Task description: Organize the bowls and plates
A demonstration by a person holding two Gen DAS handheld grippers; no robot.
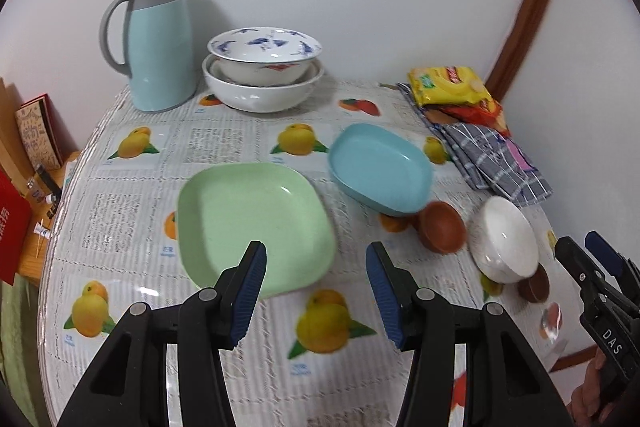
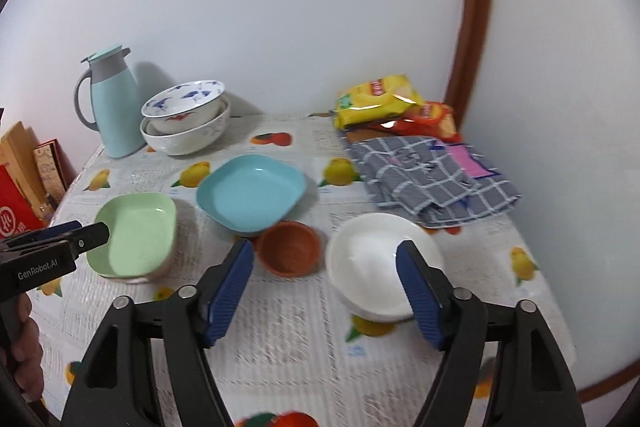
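Hovering over the table (image 1: 132,227), the left gripper (image 1: 316,291) is holding its fingers apart with nothing between them, just above the near edge of the green plate (image 1: 248,223). Beside it the right gripper (image 2: 324,291) is standing wide and empty, the white bowl (image 2: 376,259) sitting behind its right finger. The blue plate (image 2: 252,195) is leaning on the brown bowl (image 2: 290,247). Two porcelain bowls (image 1: 264,75) are sitting nested by the jug (image 1: 158,43).
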